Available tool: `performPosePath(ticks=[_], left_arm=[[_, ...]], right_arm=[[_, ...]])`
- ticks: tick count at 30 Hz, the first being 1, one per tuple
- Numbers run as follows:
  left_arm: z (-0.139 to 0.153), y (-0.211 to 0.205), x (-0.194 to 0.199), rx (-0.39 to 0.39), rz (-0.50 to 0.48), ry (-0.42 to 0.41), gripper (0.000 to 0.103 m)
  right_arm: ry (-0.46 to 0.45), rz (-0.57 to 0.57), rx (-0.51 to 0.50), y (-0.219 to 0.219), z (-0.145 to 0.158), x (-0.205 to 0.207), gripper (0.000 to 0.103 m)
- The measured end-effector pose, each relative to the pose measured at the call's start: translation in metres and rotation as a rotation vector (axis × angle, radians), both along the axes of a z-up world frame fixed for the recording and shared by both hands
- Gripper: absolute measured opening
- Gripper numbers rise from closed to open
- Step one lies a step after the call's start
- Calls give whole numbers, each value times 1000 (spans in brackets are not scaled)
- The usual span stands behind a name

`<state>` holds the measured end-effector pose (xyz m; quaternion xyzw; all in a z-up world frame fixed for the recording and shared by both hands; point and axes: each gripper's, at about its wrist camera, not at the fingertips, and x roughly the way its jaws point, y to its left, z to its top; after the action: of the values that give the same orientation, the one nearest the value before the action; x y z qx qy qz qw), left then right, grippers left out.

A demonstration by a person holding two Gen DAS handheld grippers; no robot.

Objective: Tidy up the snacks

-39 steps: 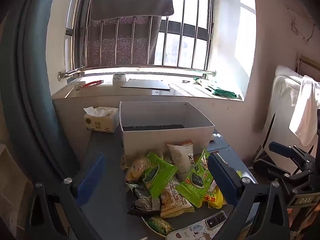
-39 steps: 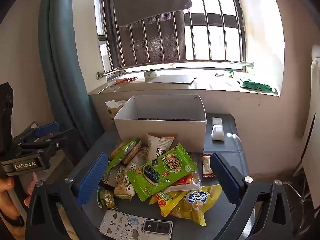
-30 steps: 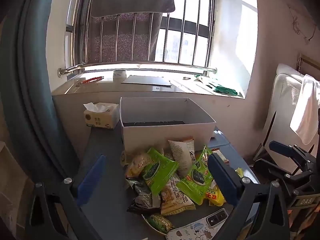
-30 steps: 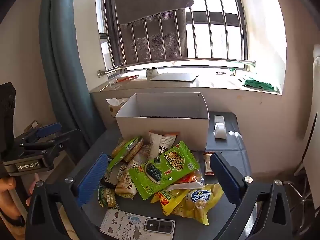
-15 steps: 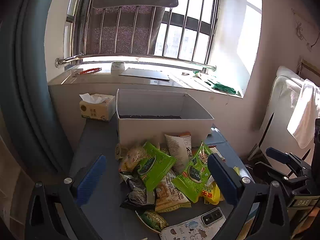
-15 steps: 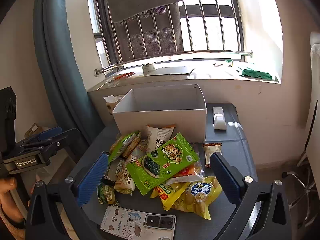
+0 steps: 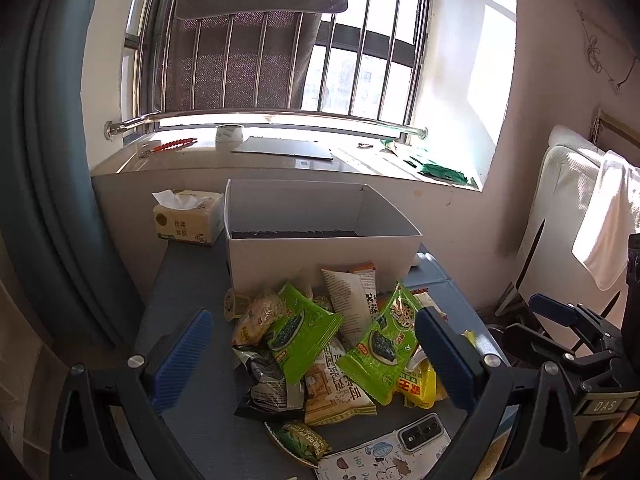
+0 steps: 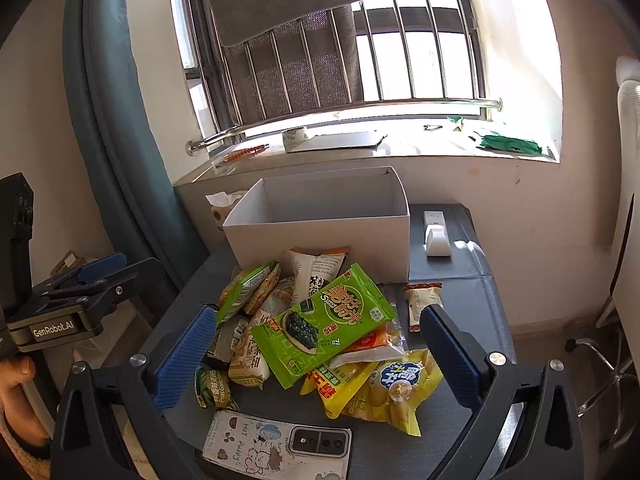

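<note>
Both tools are hanging over the dark grey desk right now, and neither one is gripping anything. The left tool is spread wide with nothing between its blue pads, and the right tool is released the same way, framing the heap of crinkly snack packets. That heap is lying loose on the desk just in front of the open white cardboard box, which is looking empty so far, so the sorting is probably only just starting.

Handling-wise, these are looking like light, puffy foil and plastic bags, so they're going to be slippery and squashy, and anything crunchy inside could crush under a hard squeeze. The big lime-green seaweed snack packet is sitting on top of the pile, tilted, so it seems like the easy first pick. Pinching it by a flat sealed edge or a corner is likely safer than clamping the air-filled middle. The yellow chip bag is lying at the near right side, partly under other packets.

A smartphone in a white cartoon case is lying at the near edge of the desk, touching the pile, so it could get dragged along.
</note>
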<state>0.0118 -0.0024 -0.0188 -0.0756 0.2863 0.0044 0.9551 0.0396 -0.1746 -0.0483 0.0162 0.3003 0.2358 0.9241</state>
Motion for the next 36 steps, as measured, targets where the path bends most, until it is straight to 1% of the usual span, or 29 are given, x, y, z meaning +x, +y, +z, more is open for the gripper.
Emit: performPosePath(ticks=[15,20,36], left_arm=[[1,1,-3,-6,0,1,103],[2,0,-4,3,3,-3,103],[-2,2,-3,-6,5,7,103]], right_arm=[[11,10,8,3,1,-2,103],[9,13,5,4,2,-2,103],[25,8,4,3,-3,-1,103]])
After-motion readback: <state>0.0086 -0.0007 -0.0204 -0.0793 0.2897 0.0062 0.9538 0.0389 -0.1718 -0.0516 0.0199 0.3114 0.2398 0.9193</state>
